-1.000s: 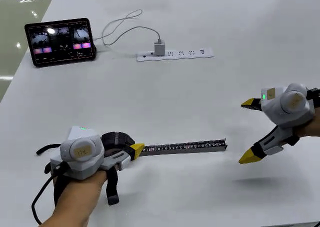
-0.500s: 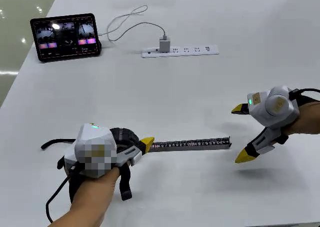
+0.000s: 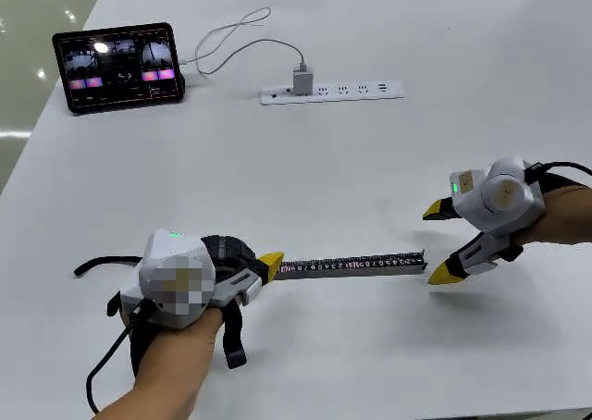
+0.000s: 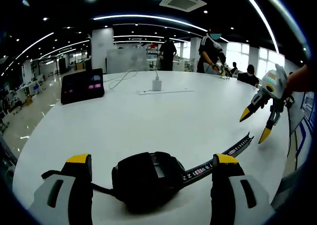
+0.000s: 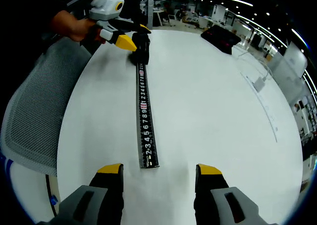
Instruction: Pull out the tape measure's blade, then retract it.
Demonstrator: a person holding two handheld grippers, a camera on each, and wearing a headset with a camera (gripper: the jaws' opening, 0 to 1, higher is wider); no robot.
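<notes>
The black tape measure rests on the white table between the jaws of my left gripper, with a gap on each side. That gripper is open. In the head view the tape measure lies at lower left under my left gripper. Its blade is drawn out to the right, flat on the table. My right gripper is open, its lower fingertip just beside the blade's end. In the right gripper view the blade ends just ahead of my right gripper, nearer the left jaw.
A tablet stands at the far left of the table. A power strip with a charger and white cable lies at the back. A black strap trails left of the tape. A mesh chair stands beside the table.
My right gripper has moved left and down to the blade's end, still open. The left gripper, the tape measure and the blade have stayed put. The head camera has shifted slightly.
</notes>
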